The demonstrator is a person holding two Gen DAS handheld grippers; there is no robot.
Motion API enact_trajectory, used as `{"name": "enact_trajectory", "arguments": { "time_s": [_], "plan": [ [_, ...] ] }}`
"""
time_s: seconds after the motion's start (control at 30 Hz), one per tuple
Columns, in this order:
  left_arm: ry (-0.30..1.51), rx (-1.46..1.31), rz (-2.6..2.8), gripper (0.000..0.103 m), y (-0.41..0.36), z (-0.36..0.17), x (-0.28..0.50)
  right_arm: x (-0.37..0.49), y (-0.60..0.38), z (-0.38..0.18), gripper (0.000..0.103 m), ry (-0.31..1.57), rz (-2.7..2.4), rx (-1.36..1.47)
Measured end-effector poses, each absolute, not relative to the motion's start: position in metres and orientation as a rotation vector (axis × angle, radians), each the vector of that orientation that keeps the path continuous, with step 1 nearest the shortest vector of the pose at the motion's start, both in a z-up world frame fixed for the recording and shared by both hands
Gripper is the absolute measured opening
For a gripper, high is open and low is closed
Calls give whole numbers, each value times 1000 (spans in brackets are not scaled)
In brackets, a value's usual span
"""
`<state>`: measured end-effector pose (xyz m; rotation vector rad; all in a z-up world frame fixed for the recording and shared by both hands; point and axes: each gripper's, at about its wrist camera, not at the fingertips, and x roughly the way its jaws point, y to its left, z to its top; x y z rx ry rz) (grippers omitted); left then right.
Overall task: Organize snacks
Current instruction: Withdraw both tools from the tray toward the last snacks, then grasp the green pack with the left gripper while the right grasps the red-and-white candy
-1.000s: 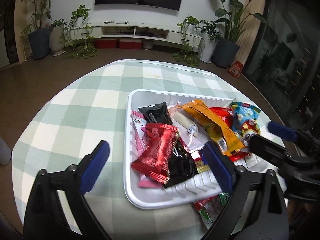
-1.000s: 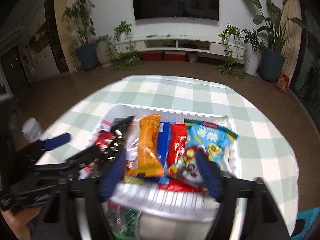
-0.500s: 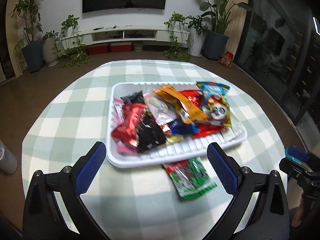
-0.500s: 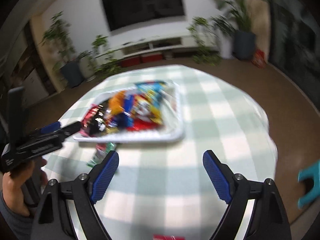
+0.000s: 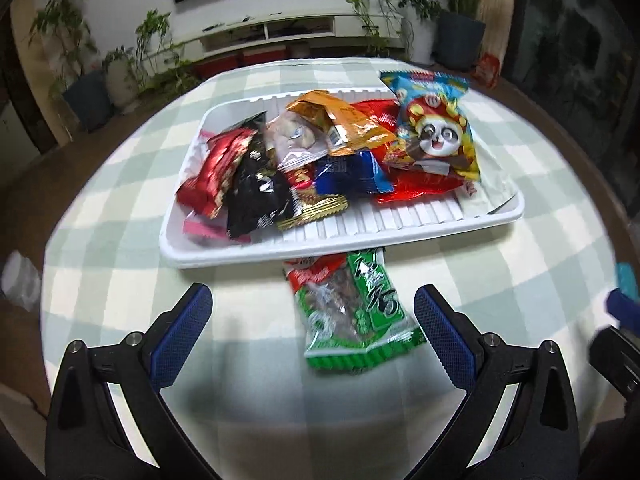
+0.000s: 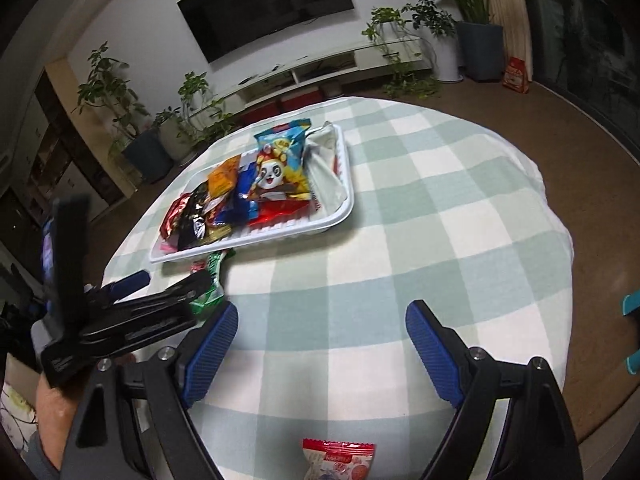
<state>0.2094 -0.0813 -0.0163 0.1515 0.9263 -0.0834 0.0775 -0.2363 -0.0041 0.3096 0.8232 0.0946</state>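
Observation:
A white tray [image 5: 400, 224] on the round checked table holds several snack packs, among them a panda pack [image 5: 436, 132] and a red pack [image 5: 216, 168]. A green snack pack [image 5: 352, 312] lies on the cloth just in front of the tray, partly under its rim. My left gripper [image 5: 314, 340] is open and empty, hovering just in front of the green pack. My right gripper [image 6: 322, 350] is open and empty over bare cloth, right of the tray [image 6: 340, 216]. A small red-and-white snack pack [image 6: 340, 460] lies at the near table edge below it.
The left gripper's body [image 6: 132, 316] and the hand holding it show at the left of the right wrist view. A teal stool [image 6: 632, 328] stands off the table's right side. Plants and a TV shelf line the far wall.
Both grippers have pulled back from over the tray toward the near side of the table. The green pack beside the tray and the red-and-white pack at the table edge have come into view.

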Motion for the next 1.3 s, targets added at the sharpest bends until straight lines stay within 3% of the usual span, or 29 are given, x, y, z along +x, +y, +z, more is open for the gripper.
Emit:
{"name": "enact_trajectory", "arguments": {
  "time_s": [0.2, 0.27, 0.4, 0.5, 0.67, 1.0, 1.3],
  "plan": [
    [1007, 169, -99, 101, -81, -41, 227, 81, -240, -13, 88, 888, 102, 332],
    [1013, 140, -135, 93, -79, -42, 229, 81, -239, -15, 88, 894, 112, 330],
    [1015, 135, -205, 46, -88, -37, 230, 81, -234, -17, 88, 907, 133, 314],
    [1017, 152, -238, 32, -94, -35, 227, 81, -234, -17, 88, 910, 127, 305],
    [1035, 119, -284, 25, -79, -32, 218, 81, -238, -21, 83, 924, 105, 296],
    [1015, -69, -354, 24, -7, -25, 147, 48, -253, -15, 83, 934, 40, 365],
    [985, -111, -409, 24, -5, -21, 126, 10, -196, -44, 82, 1058, -39, 106]
  ]
}}
